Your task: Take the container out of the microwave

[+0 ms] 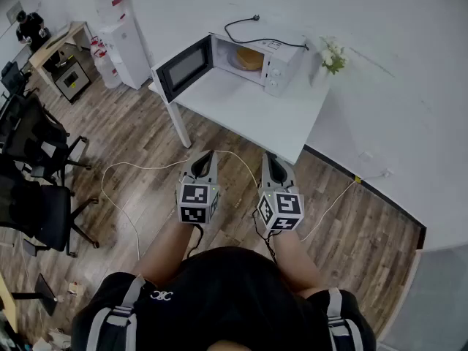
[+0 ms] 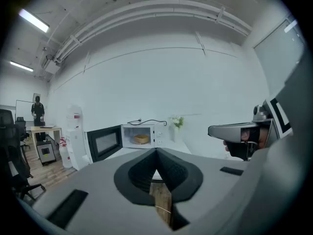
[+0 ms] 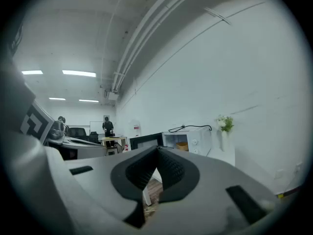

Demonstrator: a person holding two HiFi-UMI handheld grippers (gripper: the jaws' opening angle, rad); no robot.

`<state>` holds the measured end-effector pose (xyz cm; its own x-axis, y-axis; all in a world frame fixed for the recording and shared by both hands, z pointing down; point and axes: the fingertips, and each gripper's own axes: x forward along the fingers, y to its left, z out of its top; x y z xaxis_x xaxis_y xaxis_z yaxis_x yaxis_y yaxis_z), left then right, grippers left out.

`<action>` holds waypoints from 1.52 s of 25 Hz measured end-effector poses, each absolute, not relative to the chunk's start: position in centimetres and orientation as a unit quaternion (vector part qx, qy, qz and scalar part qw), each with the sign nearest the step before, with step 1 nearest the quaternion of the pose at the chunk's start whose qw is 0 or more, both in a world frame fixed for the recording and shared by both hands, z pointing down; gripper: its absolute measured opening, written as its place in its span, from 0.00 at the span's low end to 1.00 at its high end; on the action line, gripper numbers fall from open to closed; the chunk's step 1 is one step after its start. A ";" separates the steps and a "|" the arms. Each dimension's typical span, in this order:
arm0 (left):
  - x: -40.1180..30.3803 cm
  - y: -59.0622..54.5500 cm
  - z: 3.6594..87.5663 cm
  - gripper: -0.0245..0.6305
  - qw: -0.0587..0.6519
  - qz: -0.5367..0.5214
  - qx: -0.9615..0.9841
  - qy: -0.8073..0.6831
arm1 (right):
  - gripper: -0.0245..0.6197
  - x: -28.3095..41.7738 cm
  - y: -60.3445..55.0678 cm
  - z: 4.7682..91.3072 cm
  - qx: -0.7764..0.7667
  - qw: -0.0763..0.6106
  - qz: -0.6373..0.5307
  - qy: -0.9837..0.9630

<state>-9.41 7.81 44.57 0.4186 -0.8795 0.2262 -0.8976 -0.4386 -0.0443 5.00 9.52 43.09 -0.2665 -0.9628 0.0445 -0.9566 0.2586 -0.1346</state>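
Observation:
A white microwave [image 1: 274,57] stands on a white table [image 1: 248,112] with its door [image 1: 183,68] swung open to the left. Inside it sits a round tan container [image 1: 248,58], also seen as the container [image 2: 141,139] and the container [image 3: 182,146]. My left gripper [image 1: 202,159] and right gripper [image 1: 272,159] are held side by side over the wooden floor, short of the table's near edge. Both are shut with nothing between the jaws. The left gripper [image 2: 157,153] points at the microwave [image 2: 142,135]; the right gripper [image 3: 157,153] points past the table's near edge.
A vase of white flowers [image 1: 330,57] stands right of the microwave. A water dispenser [image 1: 121,39] is left of the table, black office chairs [image 1: 33,174] further left. A white cable [image 1: 139,170] lies on the floor. A person [image 2: 38,110] stands far back.

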 end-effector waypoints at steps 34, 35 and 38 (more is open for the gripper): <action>-16.6 6.1 43.9 0.06 0.025 0.065 0.847 -0.527 | 0.05 -2.1 7.3 44.9 -0.612 0.036 -0.055 0.788; -16.4 5.3 43.9 0.06 0.024 0.065 0.847 -0.527 | 0.05 -1.9 6.4 44.9 -0.612 0.037 -0.054 0.788; -15.6 2.3 44.3 0.06 0.025 0.068 0.847 -0.527 | 0.05 -1.1 3.3 44.9 -0.612 0.041 -0.054 0.788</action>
<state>-15.60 2.30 44.31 0.4359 -0.8887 0.1422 -0.8955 -0.4440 -0.0299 -1.10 3.34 44.95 -0.2471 -0.9690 0.0012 -0.9600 0.2447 -0.1360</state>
